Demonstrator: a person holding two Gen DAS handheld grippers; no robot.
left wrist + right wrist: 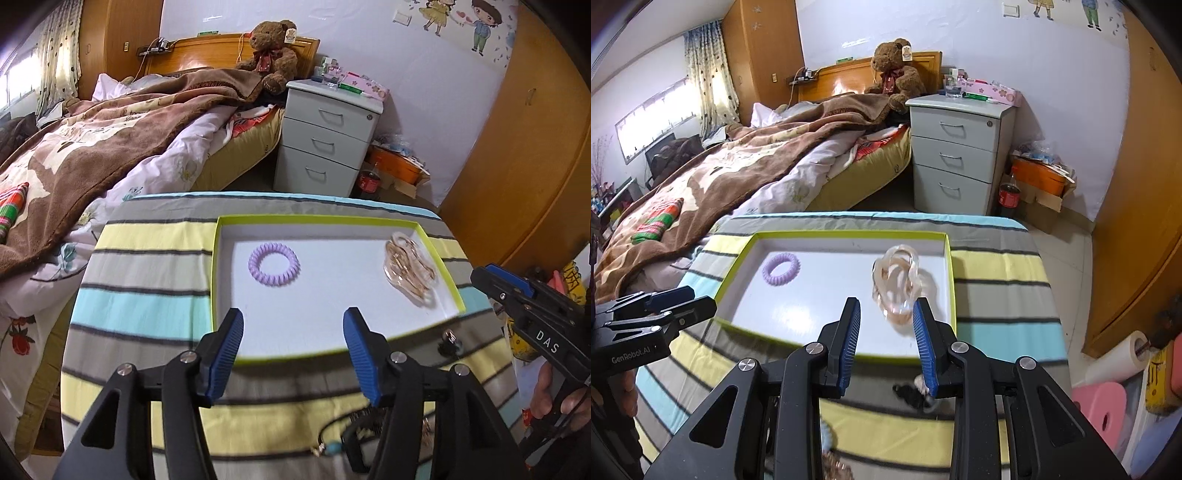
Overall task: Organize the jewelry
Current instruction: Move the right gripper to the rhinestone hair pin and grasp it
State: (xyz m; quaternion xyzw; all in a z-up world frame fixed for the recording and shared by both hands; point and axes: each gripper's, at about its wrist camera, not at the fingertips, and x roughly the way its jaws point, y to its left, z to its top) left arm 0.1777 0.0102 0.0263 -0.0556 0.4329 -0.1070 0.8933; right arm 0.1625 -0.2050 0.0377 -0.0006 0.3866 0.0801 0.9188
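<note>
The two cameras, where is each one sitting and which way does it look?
Left wrist: on the left gripper, looking down along its open fingers at the tray; the right gripper and a hand show.
Right wrist: on the right gripper, facing the tray's clear hair clip; the left gripper shows.
Both share the purple hair tie, bed and teddy bear.

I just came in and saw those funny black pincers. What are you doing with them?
A person holds a pincer-like gripper in each hand and is sorting jewelry and hair things on a striped cloth. A shallow tray with a green rim already holds a purple spiral hair tie on one side and a clear, gold-toned hair clip on the other. The left gripper is open and empty. The right gripper is open too, holding nothing. A few small pieces wait on the cloth outside the tray.
</note>
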